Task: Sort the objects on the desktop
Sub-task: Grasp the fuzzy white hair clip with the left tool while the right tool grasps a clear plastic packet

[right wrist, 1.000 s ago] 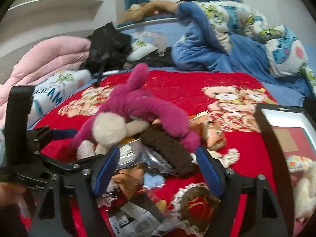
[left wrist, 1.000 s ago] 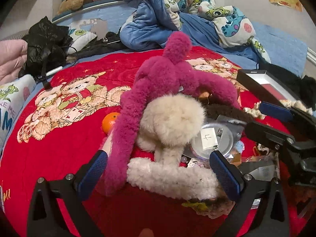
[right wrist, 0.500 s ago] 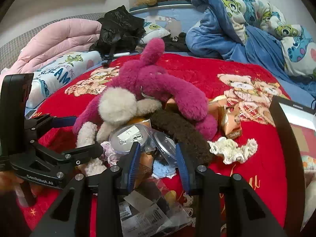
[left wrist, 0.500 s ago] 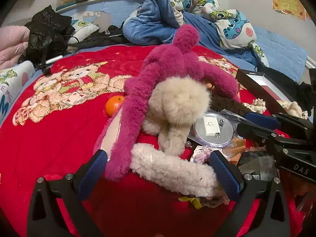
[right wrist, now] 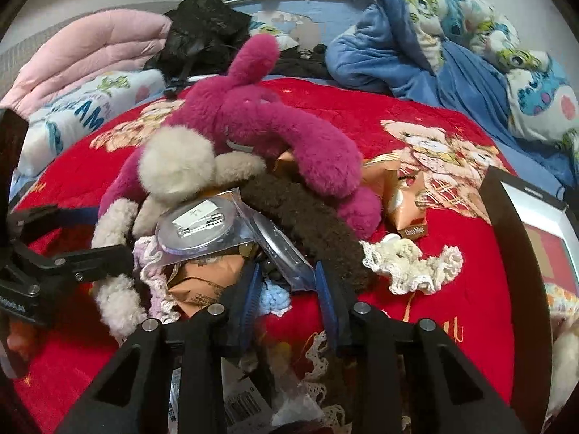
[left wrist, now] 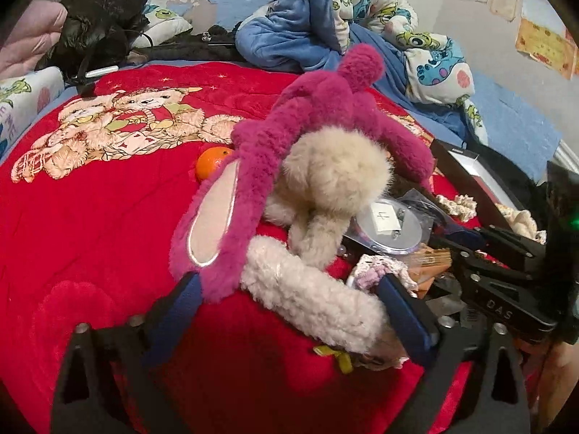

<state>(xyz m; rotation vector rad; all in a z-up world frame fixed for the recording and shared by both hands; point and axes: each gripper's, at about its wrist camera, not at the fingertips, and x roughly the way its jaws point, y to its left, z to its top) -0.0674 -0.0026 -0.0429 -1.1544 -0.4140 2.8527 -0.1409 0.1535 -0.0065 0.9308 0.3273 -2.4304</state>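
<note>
Both grippers have sunk closer to the heap. The right gripper [right wrist: 286,282] is closing narrow around a clear plastic packet [right wrist: 278,249]; pad contact is unclear. The left gripper [left wrist: 289,302], closing but wide, straddles a cream fleece band [left wrist: 311,294] (magenta plush rabbit [left wrist: 307,108] lying beside it), an orange [left wrist: 213,161] beyond.

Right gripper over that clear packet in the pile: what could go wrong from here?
The right gripper is closing around the clear packet's corner; slick plastic may slip free. The packet lies under the brown fuzzy band, so lifting could drag it along. The left gripper, closing around the cream fuzzy band, may also catch the magenta plush ear.
</note>
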